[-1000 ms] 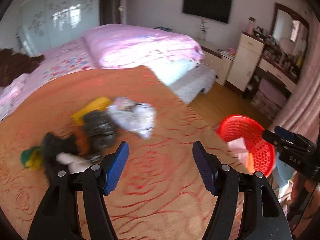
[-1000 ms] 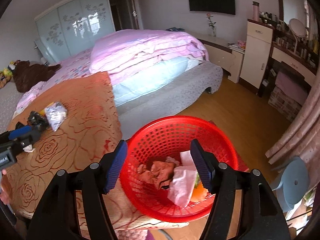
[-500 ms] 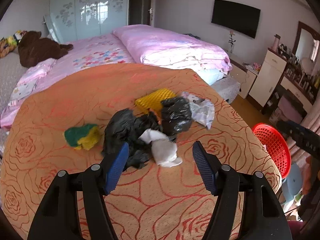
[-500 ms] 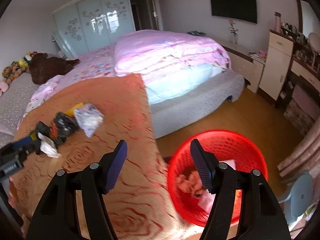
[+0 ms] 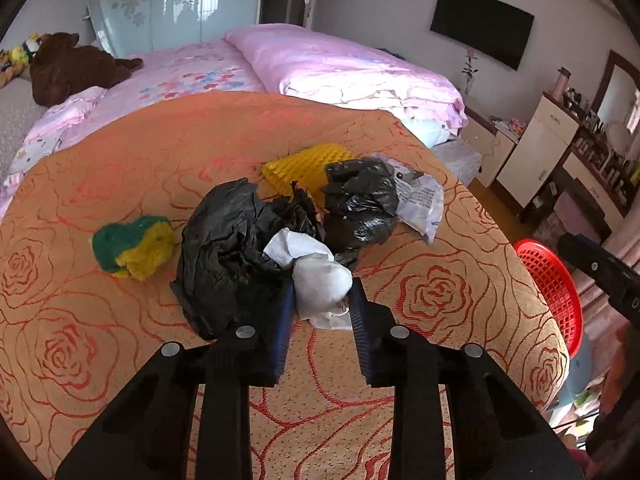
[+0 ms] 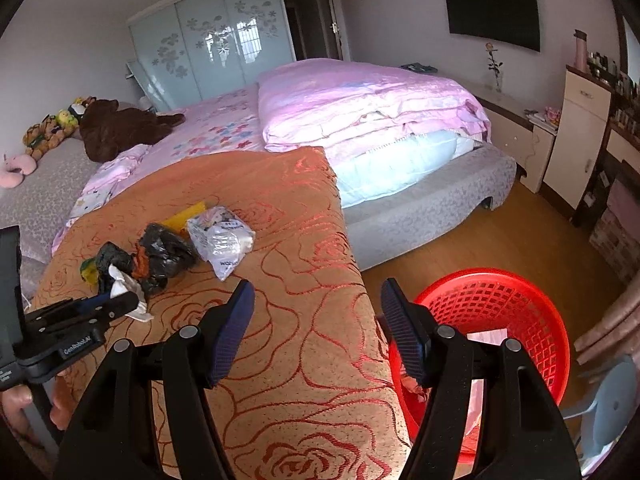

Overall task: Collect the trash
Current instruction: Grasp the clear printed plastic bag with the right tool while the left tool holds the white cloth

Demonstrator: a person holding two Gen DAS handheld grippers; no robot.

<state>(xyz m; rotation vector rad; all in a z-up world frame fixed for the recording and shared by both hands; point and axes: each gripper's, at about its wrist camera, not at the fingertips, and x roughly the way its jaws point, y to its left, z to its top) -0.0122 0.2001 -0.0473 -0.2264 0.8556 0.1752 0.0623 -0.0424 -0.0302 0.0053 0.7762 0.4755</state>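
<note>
Left hand-held gripper [image 5: 322, 312] jaws, having just been closing, are being pressed onto the white tissue wad [image 5: 320, 286], judged soft, light and crushable, at its bulging middle.

On the table [image 5: 440, 360], a tissue wad [image 5: 320, 284] lies nearest, bags [image 5: 240, 236] just behind it, a sponge [image 5: 132, 246] to their left, a wrapper [image 5: 420, 200] far right, and a basket [image 6: 500, 308] on the floor beyond the table's right edge.
</note>
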